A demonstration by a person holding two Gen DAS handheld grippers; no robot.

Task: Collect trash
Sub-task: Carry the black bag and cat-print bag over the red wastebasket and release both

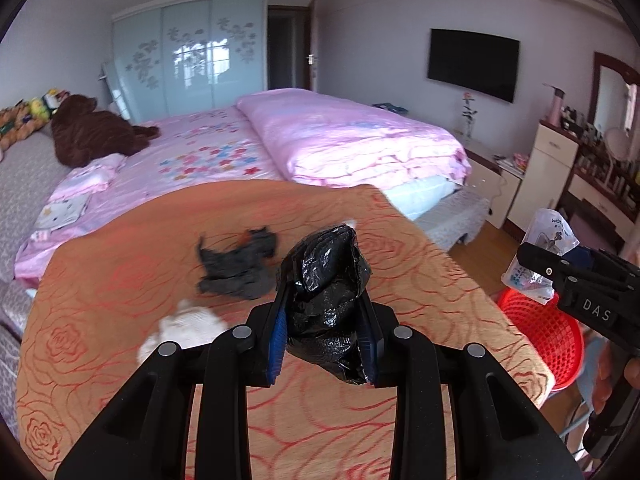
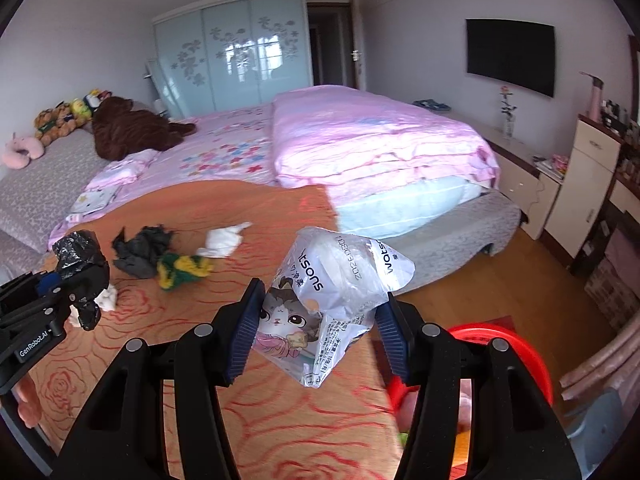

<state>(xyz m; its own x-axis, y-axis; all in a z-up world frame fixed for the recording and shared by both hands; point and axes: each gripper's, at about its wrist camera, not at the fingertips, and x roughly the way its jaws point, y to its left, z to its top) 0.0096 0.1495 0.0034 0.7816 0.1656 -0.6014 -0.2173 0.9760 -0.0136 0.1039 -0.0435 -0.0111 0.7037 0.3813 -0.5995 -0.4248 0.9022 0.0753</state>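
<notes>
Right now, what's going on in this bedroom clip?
Trash pickup off an orange-clothed table by the bed. The left claw is shut on a crumpled black bag; the right claw grips a clear wrapper near the table edge, beside a red basket on the floor. Still on the table: a dark wad, a green-yellow scrap and two white tissues.

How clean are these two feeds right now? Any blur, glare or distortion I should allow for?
Left wrist view: the white tissue and dark crumpled scrap are smeared by blur, while the black bag in the left gripper is sharp. Right wrist view: crisp, with glare on the wardrobe doors. Both views bend at the edges, with dark corners.
</notes>
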